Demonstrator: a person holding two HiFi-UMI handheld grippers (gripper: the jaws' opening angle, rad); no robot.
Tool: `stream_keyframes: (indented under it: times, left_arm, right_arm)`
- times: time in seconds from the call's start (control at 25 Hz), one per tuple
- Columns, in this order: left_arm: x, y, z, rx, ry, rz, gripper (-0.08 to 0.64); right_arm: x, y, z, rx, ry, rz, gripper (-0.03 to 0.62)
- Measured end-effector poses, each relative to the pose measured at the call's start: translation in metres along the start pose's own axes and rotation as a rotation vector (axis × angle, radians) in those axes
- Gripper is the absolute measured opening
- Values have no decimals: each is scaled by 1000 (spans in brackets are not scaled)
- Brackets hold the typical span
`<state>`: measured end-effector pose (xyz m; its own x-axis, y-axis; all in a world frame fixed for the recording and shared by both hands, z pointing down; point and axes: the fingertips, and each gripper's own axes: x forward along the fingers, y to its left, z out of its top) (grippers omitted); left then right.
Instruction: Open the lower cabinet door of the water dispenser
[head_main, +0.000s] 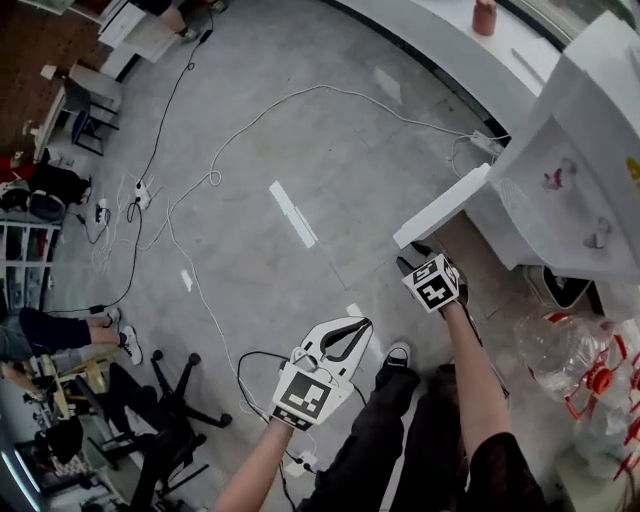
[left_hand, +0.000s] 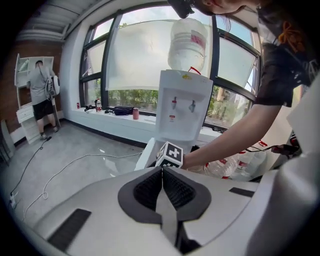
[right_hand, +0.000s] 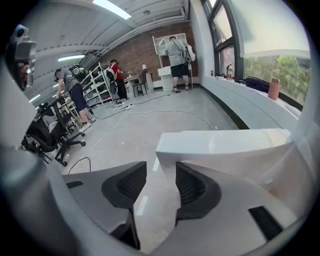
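Door (head_main: 440, 208) of the lower cabinet stood swung well out from the water dispenser (head_main: 590, 130) at the right of the head view, so I judged the opening itself essentially done. Right gripper (right_hand: 161, 169) had its jaws apart with only floor between the pads and the door's free edge just beyond them, not pinched. Left gripper (left_hand: 162, 171) hung well clear, jaws pressed together on nothing. I reckoned what was left was at most a wider swing and backing off.
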<state>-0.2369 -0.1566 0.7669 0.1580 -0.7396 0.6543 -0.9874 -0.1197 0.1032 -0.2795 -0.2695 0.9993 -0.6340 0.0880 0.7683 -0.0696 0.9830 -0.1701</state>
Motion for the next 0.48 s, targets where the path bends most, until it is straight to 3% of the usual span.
stream_keyframes:
  times: [0.28, 0.48]
  left_arm:
    - [-29, 30, -22, -62, 0, 63, 20]
    - [-38, 24, -12, -86, -7, 64, 20]
  right_arm:
    - [23, -1, 29, -19, 20, 5, 202]
    - [-2, 11, 29, -18, 46, 17, 222]
